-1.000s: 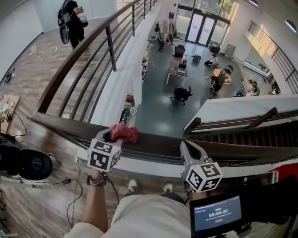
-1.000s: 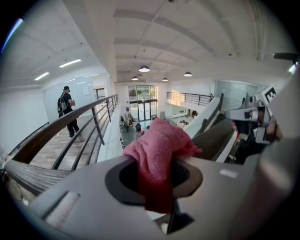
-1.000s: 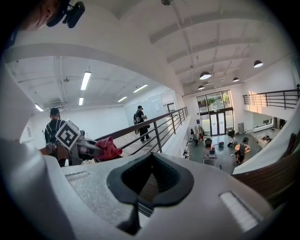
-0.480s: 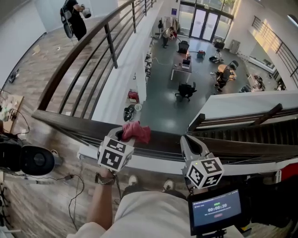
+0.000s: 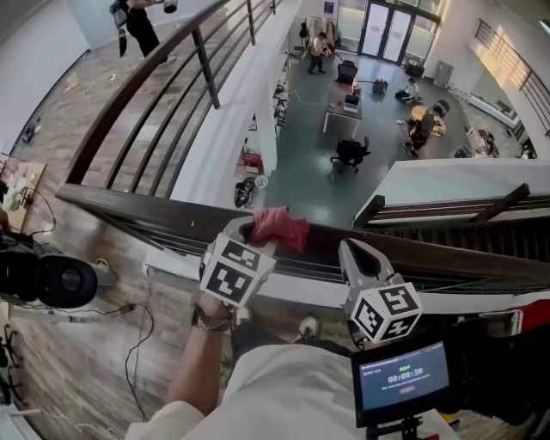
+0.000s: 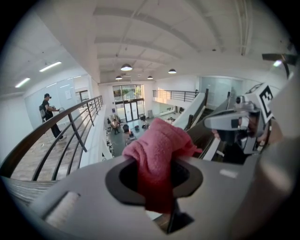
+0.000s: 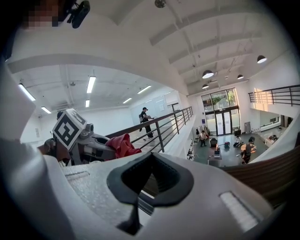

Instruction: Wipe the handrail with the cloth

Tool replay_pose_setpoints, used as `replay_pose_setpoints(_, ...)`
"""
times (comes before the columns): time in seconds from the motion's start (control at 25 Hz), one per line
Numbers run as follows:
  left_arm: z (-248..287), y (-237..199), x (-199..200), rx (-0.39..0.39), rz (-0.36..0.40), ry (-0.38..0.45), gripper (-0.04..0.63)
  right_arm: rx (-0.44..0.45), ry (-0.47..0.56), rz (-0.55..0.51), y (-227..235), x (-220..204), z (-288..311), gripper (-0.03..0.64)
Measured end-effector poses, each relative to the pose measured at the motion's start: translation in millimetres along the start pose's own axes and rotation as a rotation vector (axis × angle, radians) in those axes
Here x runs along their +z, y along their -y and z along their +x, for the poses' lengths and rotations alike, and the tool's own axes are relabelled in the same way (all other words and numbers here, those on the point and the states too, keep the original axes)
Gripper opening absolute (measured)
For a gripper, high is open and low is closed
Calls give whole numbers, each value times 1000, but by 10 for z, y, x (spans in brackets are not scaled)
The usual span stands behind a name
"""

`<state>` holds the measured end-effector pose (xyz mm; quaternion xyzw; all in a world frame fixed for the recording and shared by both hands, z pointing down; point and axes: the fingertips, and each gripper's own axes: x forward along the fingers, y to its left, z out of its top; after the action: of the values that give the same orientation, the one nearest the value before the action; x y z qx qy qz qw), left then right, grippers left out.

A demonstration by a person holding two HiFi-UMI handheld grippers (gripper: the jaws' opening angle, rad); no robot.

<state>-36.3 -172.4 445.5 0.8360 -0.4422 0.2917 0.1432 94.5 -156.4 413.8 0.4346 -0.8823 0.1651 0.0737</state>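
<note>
A pink-red cloth (image 5: pixel 280 227) rests on the dark wooden handrail (image 5: pixel 137 210) that runs across the head view. My left gripper (image 5: pixel 258 230) is shut on the cloth (image 6: pixel 159 154), which bulges out past the jaws. My right gripper (image 5: pixel 351 258) sits by the rail to the cloth's right, shut with nothing in it. In the right gripper view the left gripper (image 7: pixel 101 149) and the cloth (image 7: pixel 122 144) show at the left, and the handrail (image 7: pixel 267 171) at the right.
Beyond the rail is a long drop to a lobby floor (image 5: pixel 344 129) with desks and people. A second railing (image 5: pixel 163 86) runs away at upper left, with a person (image 5: pixel 137 26) beside it. A timer screen (image 5: pixel 404 382) hangs at lower right. Cables and gear (image 5: pixel 51 279) lie on the floor at left.
My left gripper has slid the cloth to the right along the handrail, closer to the right gripper. The right gripper has hardly moved.
</note>
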Motion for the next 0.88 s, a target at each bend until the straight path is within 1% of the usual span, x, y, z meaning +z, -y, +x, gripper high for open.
replay_pose_setpoints(0.12,60,141,101,-5,1,14,100,-16,1,-16,135,52,-103,3)
replay_pose_setpoints(0.24,113,278,192,-11,-4,20,100,-12,-7,-30,229,98,-182,3)
replay_pose_setpoints(0.36,177,357,210,-15,-7,30,100,0,-14,-37,245,85,-187,3)
replay_pose_setpoints(0.48,218,444,196,-6,-13,57,100,8,-22,-36,235,55,-226,2)
replay_pose_setpoints(0.68,229,481,175,9,-24,108,101,3,-31,-33,215,97,-254,3)
replay_pose_setpoints(0.88,256,476,154,-7,-4,134,101,-12,-28,-29,164,157,-185,3)
